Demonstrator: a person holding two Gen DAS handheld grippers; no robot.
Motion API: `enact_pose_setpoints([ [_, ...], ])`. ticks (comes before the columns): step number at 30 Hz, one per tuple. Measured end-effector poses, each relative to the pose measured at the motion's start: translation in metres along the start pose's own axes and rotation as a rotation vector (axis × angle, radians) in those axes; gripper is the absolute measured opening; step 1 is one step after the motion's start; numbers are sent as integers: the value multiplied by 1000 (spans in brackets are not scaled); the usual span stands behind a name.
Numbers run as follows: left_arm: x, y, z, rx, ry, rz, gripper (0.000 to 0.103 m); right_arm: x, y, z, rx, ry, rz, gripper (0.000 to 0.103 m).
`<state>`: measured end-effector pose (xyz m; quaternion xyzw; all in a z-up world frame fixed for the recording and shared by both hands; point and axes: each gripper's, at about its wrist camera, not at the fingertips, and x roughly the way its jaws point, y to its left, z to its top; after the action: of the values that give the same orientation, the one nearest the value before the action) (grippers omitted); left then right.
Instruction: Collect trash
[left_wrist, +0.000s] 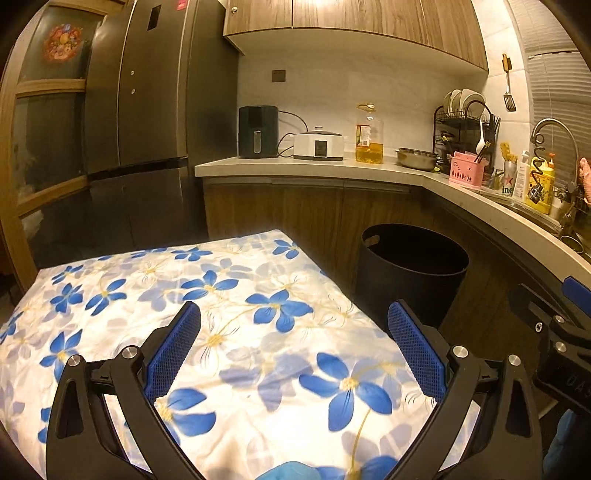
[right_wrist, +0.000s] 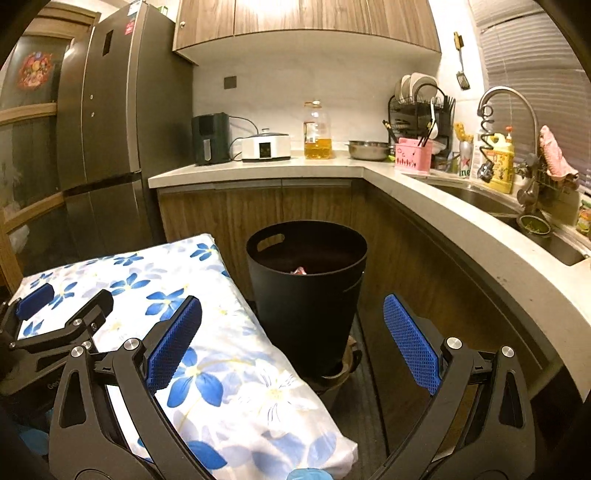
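A: Where do the tools stand?

B: Both are spread wide with nothing between the pads. The left gripper (left_wrist: 293, 339) hangs over the flowered cloth (left_wrist: 229, 332); the right gripper (right_wrist: 291, 334) points straight at the bin (right_wrist: 306, 288), which sits just ahead of it and beyond its left finger's edge of the cloth.

A: And the trash?

B: One pale, pinkish scrap (right_wrist: 300, 270) lies inside the bin, low down. On the cloth I see no loose piece ahead of either tool. So either the pickup is finished or the rest lies out of view; I cannot tell which.

A: What could go wrong from here?

B: The two tools ride close side by side: each shows at the edge of the other's view. A quick swing toward the bin could knock them together. The bin stands on something small and dark (right_wrist: 338, 365), so a bump from the right tool might tip it. The soft cloth could also snag a low pad.
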<state>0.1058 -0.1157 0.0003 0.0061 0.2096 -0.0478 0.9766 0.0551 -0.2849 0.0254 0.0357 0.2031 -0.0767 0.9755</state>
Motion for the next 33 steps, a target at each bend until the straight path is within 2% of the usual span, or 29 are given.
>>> enact_pose_setpoints([
  [14,-31,18,-17,-9,-7,-18,97,-32,15,-11,-5,-23,-16,97],
  [33,-40,25,-20,-21,-10,-25,97,-40,29,-15,-26,-21,-15,97],
])
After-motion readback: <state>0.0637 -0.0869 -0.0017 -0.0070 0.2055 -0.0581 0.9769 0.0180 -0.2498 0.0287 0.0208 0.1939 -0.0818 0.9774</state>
